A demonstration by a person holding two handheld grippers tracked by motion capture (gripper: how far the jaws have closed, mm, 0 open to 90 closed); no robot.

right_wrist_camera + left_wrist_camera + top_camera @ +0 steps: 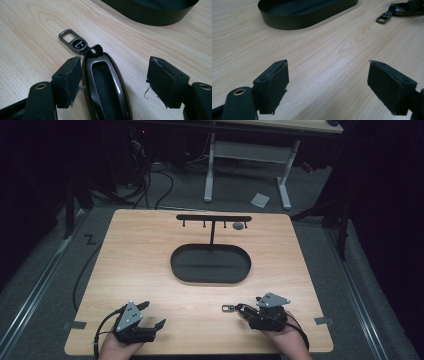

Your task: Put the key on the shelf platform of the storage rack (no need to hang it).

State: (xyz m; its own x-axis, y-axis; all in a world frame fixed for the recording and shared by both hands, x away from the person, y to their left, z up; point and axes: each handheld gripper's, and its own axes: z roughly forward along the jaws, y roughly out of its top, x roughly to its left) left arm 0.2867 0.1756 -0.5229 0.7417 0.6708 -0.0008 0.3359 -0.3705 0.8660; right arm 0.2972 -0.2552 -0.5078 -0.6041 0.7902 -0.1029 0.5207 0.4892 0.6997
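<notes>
The table carries a black oval tray with a hook stand behind it. Both hands rest at the near edge. The left hand-held gripper gapes wide over bare wood; the right hand-held gripper, jaws apart, brackets a key fob lying flat, touching one pad.

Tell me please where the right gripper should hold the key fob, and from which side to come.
Grip the key fob across its long smooth sides, coming from its rear end as the right gripper does now. The body is narrow and lies flat between the open jaws; the clasp end is too small and loose.
</notes>
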